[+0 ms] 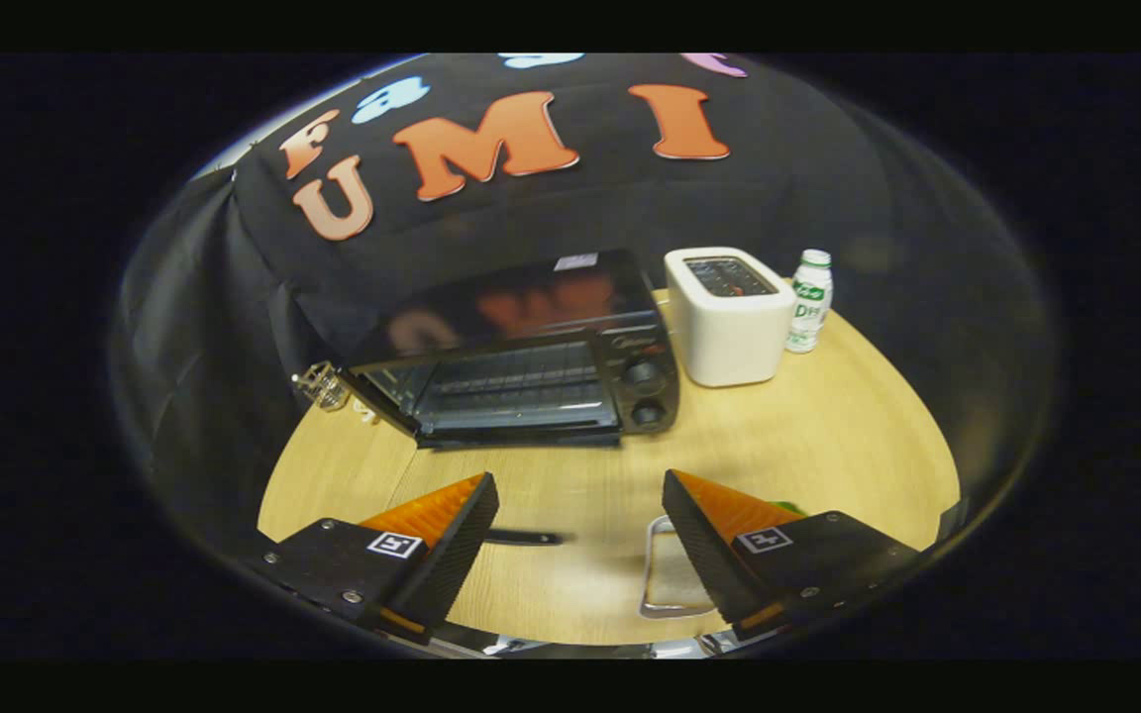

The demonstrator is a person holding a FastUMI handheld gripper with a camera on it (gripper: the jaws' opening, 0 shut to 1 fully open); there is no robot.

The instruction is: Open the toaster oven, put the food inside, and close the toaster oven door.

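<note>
Gripper (pixel 580 525) hangs spread wide and empty above the table (pixel 828 436). Toaster oven (pixel 531 366) lies ahead, slightly left, its long side facing the fingers.

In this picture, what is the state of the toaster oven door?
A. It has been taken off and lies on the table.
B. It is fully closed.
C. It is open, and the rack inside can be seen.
C: the toaster oven door is swung open, showing the wire rack inside, while the open claw holds nothing.
</note>
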